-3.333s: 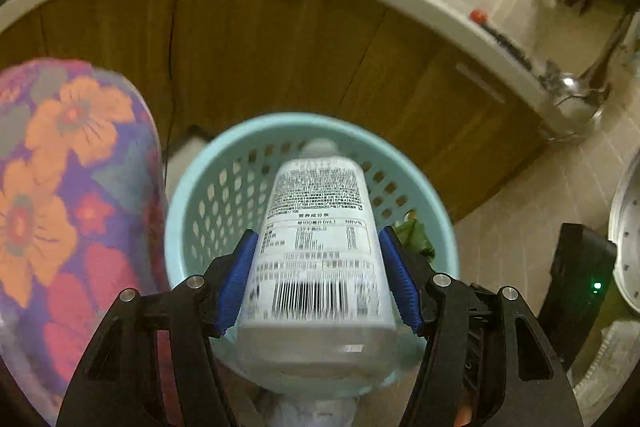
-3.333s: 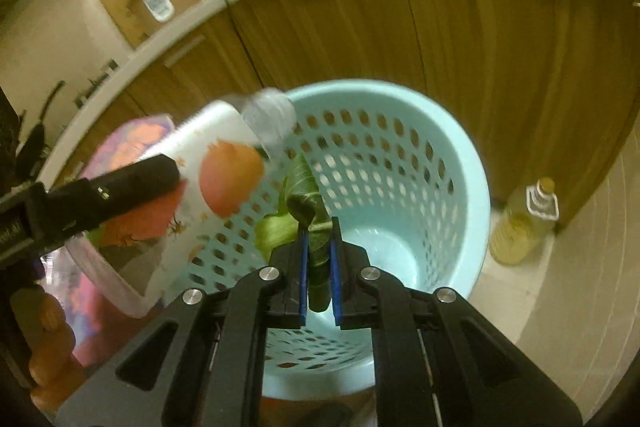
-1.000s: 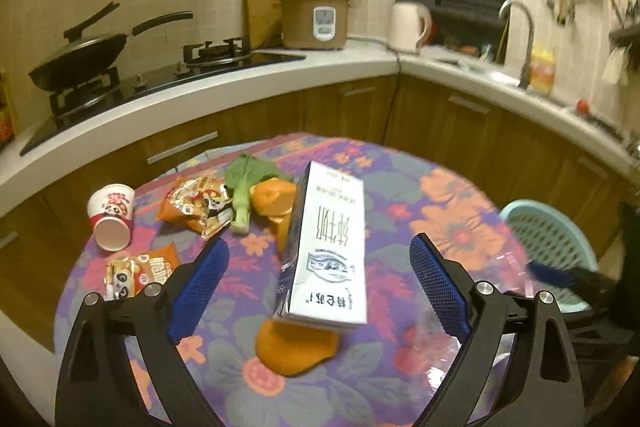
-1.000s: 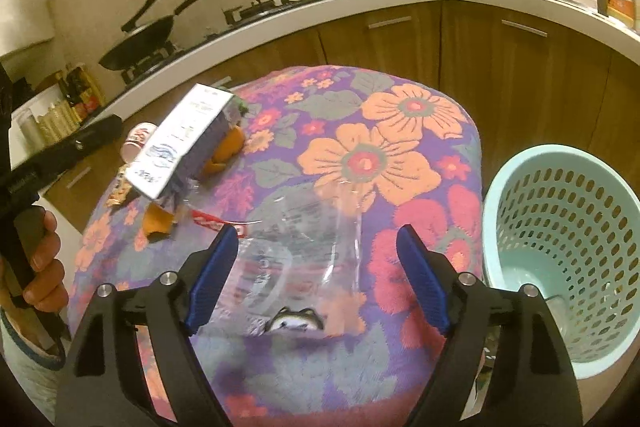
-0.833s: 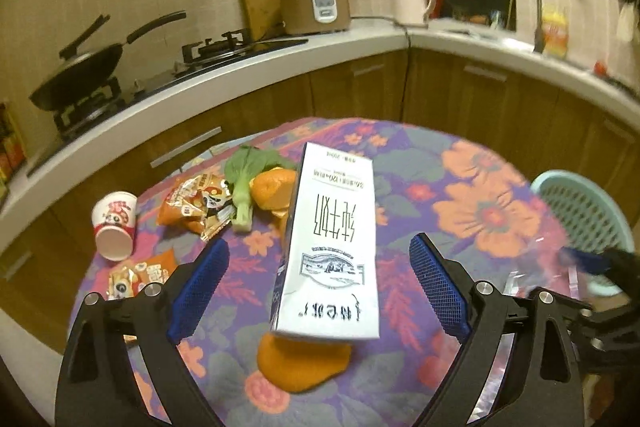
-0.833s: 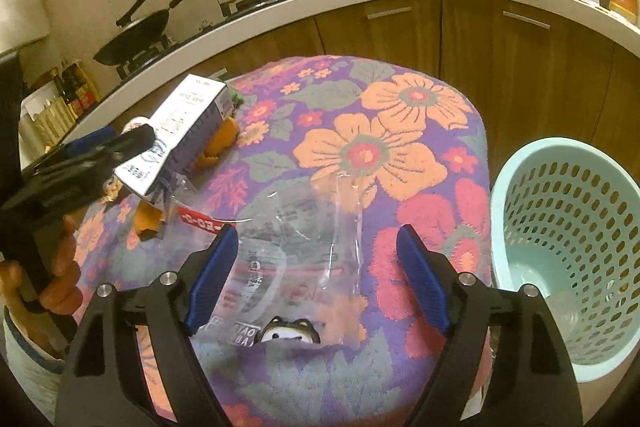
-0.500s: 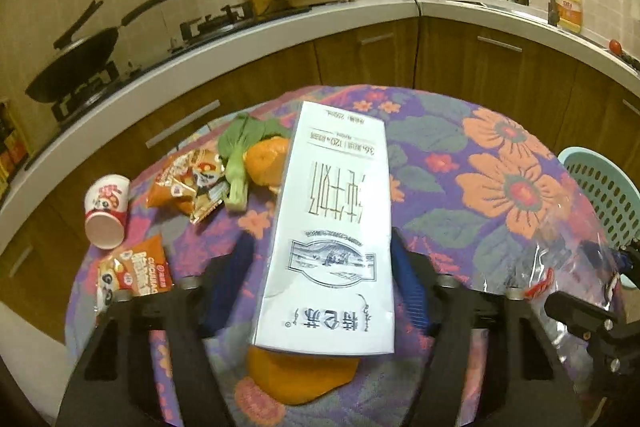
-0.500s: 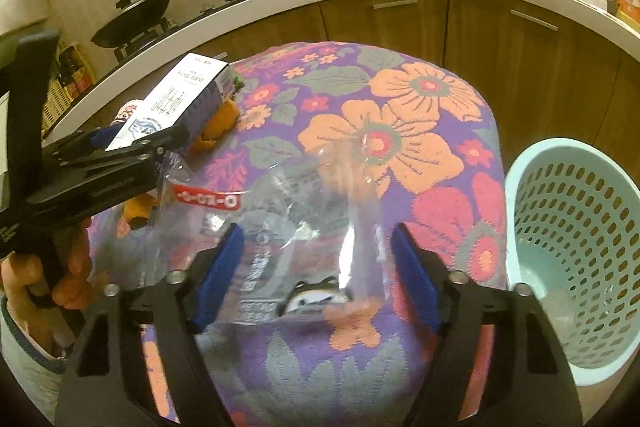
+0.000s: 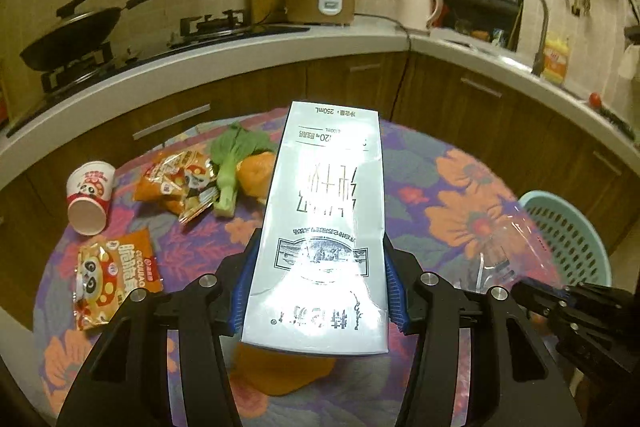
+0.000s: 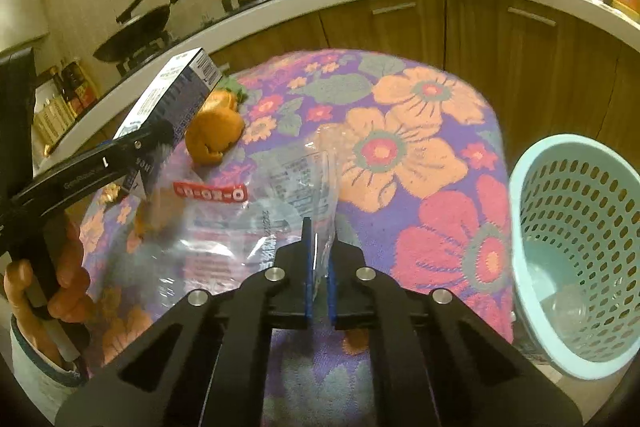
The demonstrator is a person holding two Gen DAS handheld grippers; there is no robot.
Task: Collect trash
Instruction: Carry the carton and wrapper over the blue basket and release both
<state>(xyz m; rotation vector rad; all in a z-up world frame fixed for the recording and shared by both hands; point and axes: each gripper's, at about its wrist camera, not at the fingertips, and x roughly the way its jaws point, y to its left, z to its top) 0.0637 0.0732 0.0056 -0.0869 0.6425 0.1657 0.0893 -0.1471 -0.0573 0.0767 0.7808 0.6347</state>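
Both pairs of blue pads have closed since a second ago. Now the left hand-held gripper [image 9: 318,291] clamps the white milk carton [image 9: 326,227], printed "250mL", raised off the floral tabletop [image 9: 452,179]. Its right counterpart, the right hand-held gripper [image 10: 319,267], pinches the clear plastic bag [image 10: 256,219] with a red label at the tabletop's near edge. An orange snack packet [image 9: 110,277] reads "CUIJIAO". Beside the tabletop's right edge stands the light-blue trash basket [image 10: 576,239].

One milk carton [image 9: 320,227], two snack packets [image 9: 116,277], one cup [image 9: 90,195], one basket [image 10: 576,247].
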